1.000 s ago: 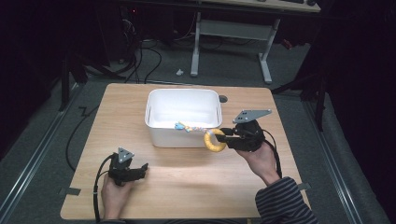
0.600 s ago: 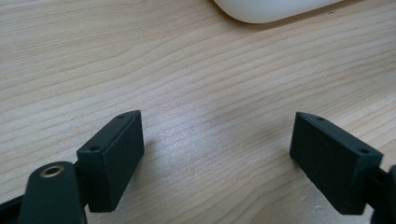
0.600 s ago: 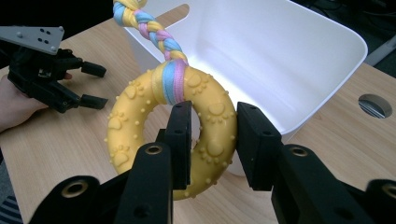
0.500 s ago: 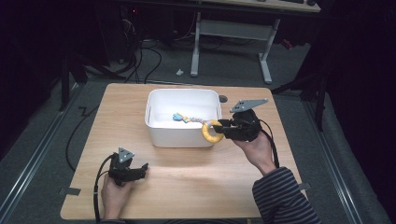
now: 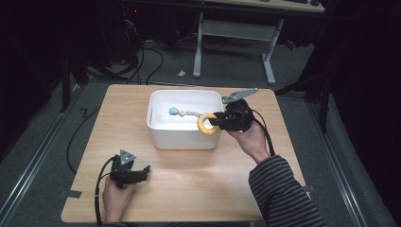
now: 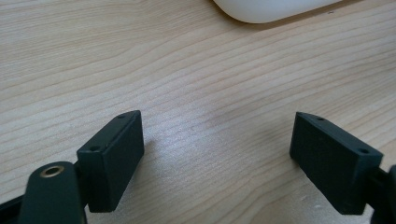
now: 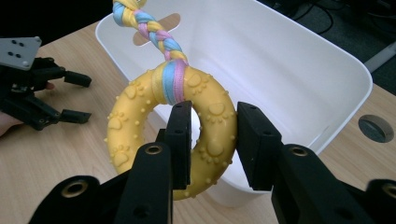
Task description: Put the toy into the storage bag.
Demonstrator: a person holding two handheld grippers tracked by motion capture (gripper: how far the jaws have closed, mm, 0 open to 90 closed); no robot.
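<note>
A yellow rubber ring toy [image 7: 205, 121] with paw prints and a braided pastel rope [image 7: 149, 30] is clamped in my right gripper [image 7: 212, 140], one jaw through the ring's hole. From the high view, the ring [image 5: 206, 125] hangs over the near right rim of the white tub [image 5: 156, 124], and its rope [image 5: 184, 112] reaches into the tub; the right gripper [image 5: 213, 121] points left. My left gripper [image 5: 143, 172] rests open on the table's near left. Its jaws [image 6: 215, 158] stand wide over bare wood.
The tub stands mid-table toward the far side [image 7: 345, 70]. A round grey grommet [image 7: 376, 128] sits in the tabletop beside it. Bare light wood [image 5: 208, 179] spreads in front of the tub. Dark floor, cables and a desk frame [image 5: 265, 42] lie beyond the table.
My right gripper has carried the ring toy up and toward the tub, from in front of its near right corner to over its rim. The left gripper has stayed put.
</note>
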